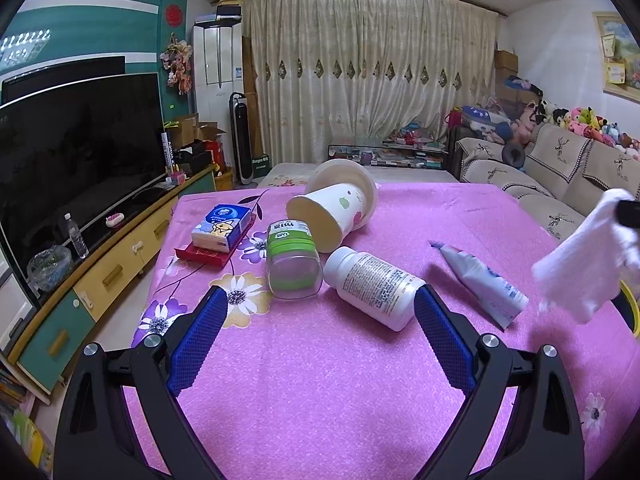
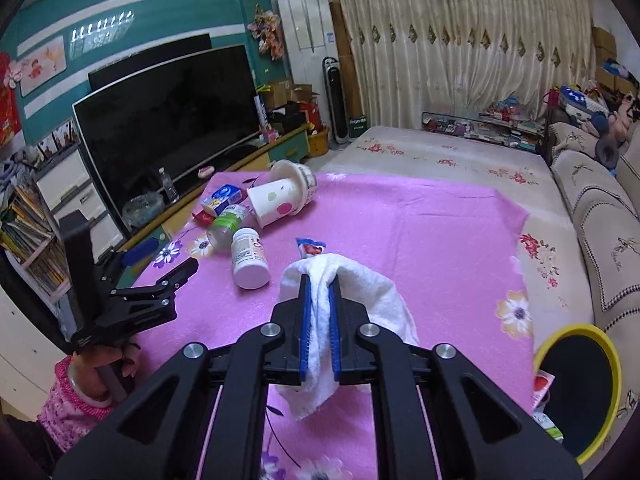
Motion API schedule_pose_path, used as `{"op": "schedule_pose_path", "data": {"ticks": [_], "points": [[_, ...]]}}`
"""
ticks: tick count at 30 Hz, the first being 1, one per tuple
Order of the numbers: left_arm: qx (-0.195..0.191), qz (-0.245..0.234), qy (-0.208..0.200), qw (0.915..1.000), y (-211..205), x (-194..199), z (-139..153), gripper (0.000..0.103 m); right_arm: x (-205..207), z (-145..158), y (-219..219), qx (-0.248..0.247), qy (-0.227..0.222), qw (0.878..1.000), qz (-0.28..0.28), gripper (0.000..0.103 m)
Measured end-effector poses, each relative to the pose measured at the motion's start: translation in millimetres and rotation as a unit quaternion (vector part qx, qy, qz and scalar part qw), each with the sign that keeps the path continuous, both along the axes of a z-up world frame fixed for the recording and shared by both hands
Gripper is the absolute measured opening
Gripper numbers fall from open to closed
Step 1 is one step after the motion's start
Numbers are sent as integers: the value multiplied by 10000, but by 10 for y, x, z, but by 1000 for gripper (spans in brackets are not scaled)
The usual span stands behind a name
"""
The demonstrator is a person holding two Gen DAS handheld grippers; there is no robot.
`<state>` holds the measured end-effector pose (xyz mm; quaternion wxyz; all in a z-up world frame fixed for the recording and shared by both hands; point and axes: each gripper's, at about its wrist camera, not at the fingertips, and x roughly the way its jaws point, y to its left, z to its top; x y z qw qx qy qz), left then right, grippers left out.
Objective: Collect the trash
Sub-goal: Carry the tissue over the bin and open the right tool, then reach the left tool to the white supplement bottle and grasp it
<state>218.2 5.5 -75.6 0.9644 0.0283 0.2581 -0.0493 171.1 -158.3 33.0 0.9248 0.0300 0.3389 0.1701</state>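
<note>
above the pink tablecloth [image 2: 420, 240], the right gripper [image 2: 320, 280] is clamped on a crumpled white tissue [image 2: 372, 300], lifted clear, likely bound for the yellow-rimmed bin [image 2: 576, 396] at the table's right edge. the left gripper [image 1: 320, 300] hovers spread wide near the white pill bottle [image 1: 372, 286]; green-lidded jar [image 1: 292, 264], paper cup [image 1: 324, 212] and squeezed tube [image 1: 480, 280] lie close, none blocking the bin.

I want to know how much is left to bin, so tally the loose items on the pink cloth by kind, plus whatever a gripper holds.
Bottles/jars: 2, white pill bottle, green-lidded jar
Paper cups: 2, nested
Squeezed tubes: 1
Tissue packs: 1
Red flat packets: 1
White tissues: 1, in the right gripper
Total: 8
</note>
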Motion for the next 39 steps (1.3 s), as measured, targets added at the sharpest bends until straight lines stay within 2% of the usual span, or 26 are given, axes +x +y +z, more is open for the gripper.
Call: {"op": "schedule_pose_path", "data": {"ticks": [5,11,17,22,23,25,27,29,34,39], "points": [[28,-15,10,10000,-17,-7,-7,93,-238,108,-383,132,-185,9991,-361,8],[77,-67,13,9999,-51,-17,-5,93,-401,64,-1116,45,-170,9900,-1397,8],[138,-157,-27,9998,-83,-23,-2,93,-405,-348,-1934,-155,396,9661,-2548,9],[225,-229,-23,9995,-137,-31,-20,93,-327,-773,-2307,-246,850,9488,-3031,11],[242,-239,-16,9994,-147,-31,-27,93,-298,-865,-2370,-304,971,9438,-3146,12],[270,-249,-10,9993,-152,-26,-25,93,-287,-977,-2438,-344,1082,9395,-3233,24],[282,-261,-4,9993,-159,-24,-30,93,-272,-1054,-2485,-412,1136,9330,-3390,47],[280,-267,5,9992,-161,-22,-27,93,-269,-1061,-2477,-570,1083,9280,-3519,53],[237,-331,10,9992,-170,-29,-18,93,-292,-1013,-2445,-689,972,9264,-3572,55],[129,-476,266,9984,-228,47,-51,93,-307,-943,-2331,-649,785,9342,-3420,57]]}}
